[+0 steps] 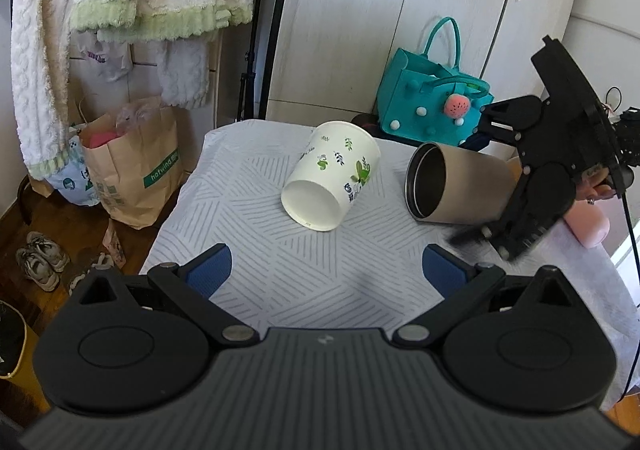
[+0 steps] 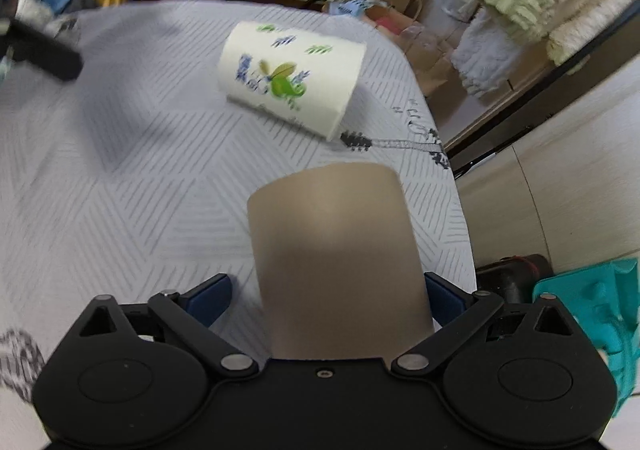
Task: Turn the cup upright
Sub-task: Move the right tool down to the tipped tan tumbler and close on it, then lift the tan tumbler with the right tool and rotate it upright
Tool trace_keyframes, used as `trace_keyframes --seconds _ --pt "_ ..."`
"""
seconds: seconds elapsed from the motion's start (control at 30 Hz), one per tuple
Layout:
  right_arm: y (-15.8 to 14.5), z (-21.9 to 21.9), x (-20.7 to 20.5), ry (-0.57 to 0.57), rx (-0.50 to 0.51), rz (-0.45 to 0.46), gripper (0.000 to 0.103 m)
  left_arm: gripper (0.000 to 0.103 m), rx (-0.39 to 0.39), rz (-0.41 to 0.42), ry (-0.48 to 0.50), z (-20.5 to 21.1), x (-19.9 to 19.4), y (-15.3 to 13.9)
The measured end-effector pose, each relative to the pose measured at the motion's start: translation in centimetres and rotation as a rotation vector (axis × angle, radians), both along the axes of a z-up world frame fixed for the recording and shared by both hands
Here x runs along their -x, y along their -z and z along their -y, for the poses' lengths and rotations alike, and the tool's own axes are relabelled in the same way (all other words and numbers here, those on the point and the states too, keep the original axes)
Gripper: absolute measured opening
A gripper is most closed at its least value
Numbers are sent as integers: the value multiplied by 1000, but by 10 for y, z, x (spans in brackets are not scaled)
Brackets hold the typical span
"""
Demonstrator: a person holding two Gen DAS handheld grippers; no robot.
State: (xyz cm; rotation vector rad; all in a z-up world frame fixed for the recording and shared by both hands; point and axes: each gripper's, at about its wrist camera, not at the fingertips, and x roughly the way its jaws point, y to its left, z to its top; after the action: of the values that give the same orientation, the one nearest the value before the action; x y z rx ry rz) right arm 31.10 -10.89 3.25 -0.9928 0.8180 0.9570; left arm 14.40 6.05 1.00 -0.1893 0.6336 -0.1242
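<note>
A: Start with the left wrist view. Where are the cups?

B: Two lie on their sides on the worktop (image 1: 280, 262), which wears a pale cloth with grey hatched stripes. The white paper cup (image 1: 331, 175), printed with green leaves, sits mid-cloth with its flat base turned toward the camera. To its right the tan metal cup (image 1: 460, 185) lies with its dark open mouth facing left.

A: And the left gripper (image 1: 326, 270)?

B: Its blue fingers (image 1: 210, 268) are spread wide and released, with nothing between them, near the paper cup but apart from it.

A: The other one?

B: The right gripper (image 1: 492, 185) reaches in from the right at the metal cup's base end. A teal bag (image 1: 428, 109) stands behind the worktop, a brown paper bag (image 1: 132, 173) on the floor at left.

A: Now the right wrist view.

B: It is blurred. The tan metal cup (image 2: 340, 262) fills the space between the right gripper (image 2: 326, 298) fingers (image 2: 210, 298). The right pad looks to be touching the cup wall; a strip of cloth shows beside the left pad, so I cannot tell whether the grip has closed. The paper cup (image 2: 292, 77) lies beyond, on its side.
</note>
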Motion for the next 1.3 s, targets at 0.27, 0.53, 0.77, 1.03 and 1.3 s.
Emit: trace_keyframes --seconds 0.27,0.53,0.77,1.03,1.3 --pt "-4 -10 21 59 24 80 85 103 25 -9 10 -1 13 1" --pt "-35 -18 83 45 -10 124 81 103 31 14 34 3 40 -5" --pt "-48 -10 123 74 -75 77 81 103 59 8 68 4 62 -3" --pt "-63 -6 144 144 -155 -11 81 103 70 27 71 4 76 -7" --pt "-23 49 115 455 -562 -542 81 103 77 13 99 8 79 -5"
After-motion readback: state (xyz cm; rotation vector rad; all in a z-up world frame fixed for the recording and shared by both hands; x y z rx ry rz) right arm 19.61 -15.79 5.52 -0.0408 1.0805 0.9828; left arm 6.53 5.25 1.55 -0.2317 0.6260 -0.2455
